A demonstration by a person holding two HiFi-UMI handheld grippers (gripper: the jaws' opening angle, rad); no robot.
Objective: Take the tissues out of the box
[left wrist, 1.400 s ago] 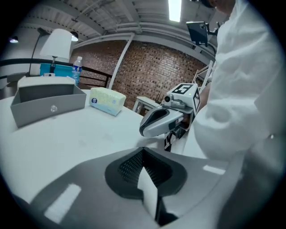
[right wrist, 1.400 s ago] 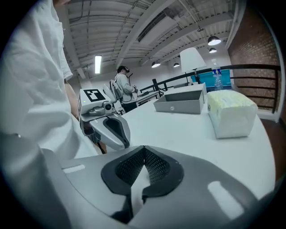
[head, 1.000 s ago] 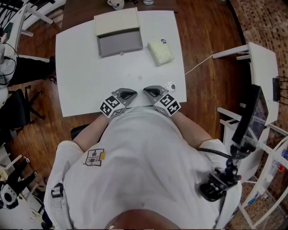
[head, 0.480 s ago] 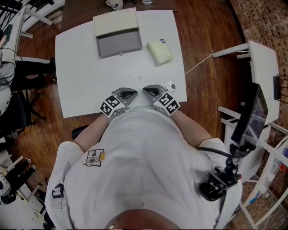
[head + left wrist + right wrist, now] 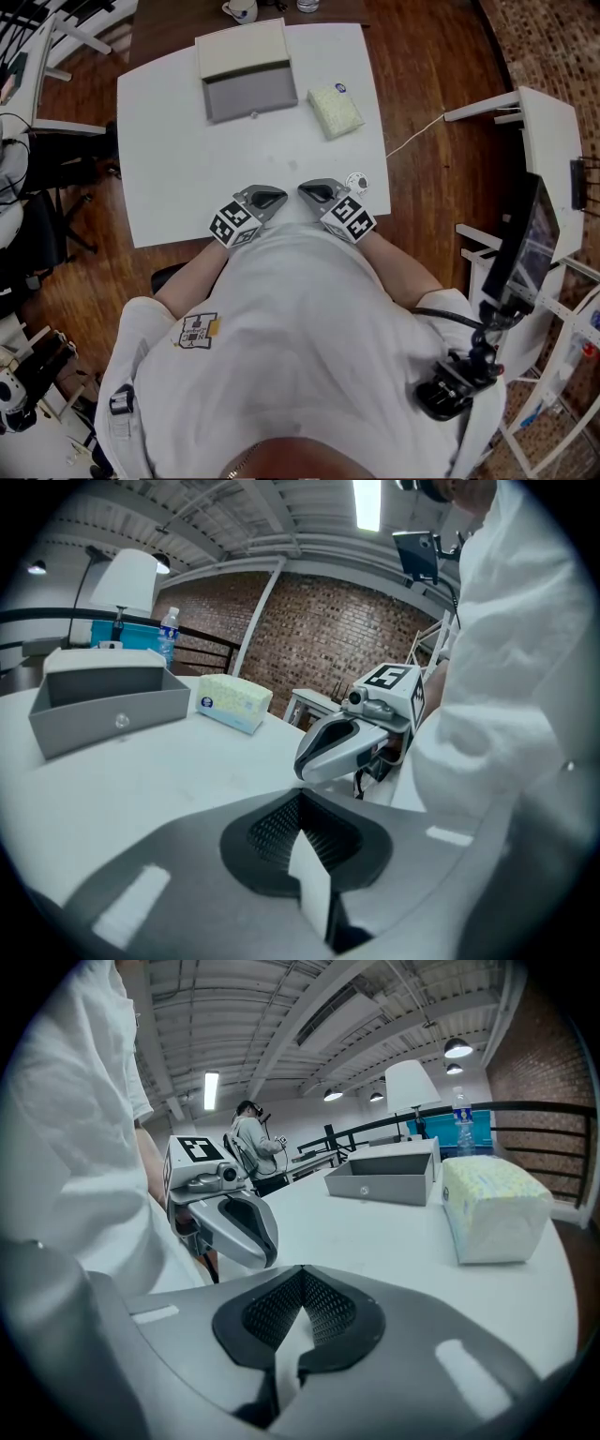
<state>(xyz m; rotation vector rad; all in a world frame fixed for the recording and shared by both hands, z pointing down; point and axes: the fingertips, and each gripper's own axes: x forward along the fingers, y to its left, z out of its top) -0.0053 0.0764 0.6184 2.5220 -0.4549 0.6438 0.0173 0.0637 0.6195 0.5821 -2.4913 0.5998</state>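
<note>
A grey box (image 5: 248, 86) with its cream lid folded back stands at the far side of the white table (image 5: 178, 178); it also shows as the box (image 5: 108, 705) and the box (image 5: 382, 1178). A pale yellow-green tissue pack (image 5: 336, 110) lies to its right, seen as the pack (image 5: 234, 702) and the pack (image 5: 491, 1207). My left gripper (image 5: 274, 197) and right gripper (image 5: 306, 191) rest side by side at the near table edge, tips facing each other, both shut and holding nothing. Each gripper view shows its own jaws closed: the left gripper (image 5: 302, 794), the right gripper (image 5: 302, 1271).
A small round sticker (image 5: 355, 181) lies by the right gripper. A mug (image 5: 242, 8) stands on the dark table beyond. A white side table (image 5: 539, 141) and a monitor (image 5: 525, 244) stand to the right. Another person (image 5: 251, 1143) is far off.
</note>
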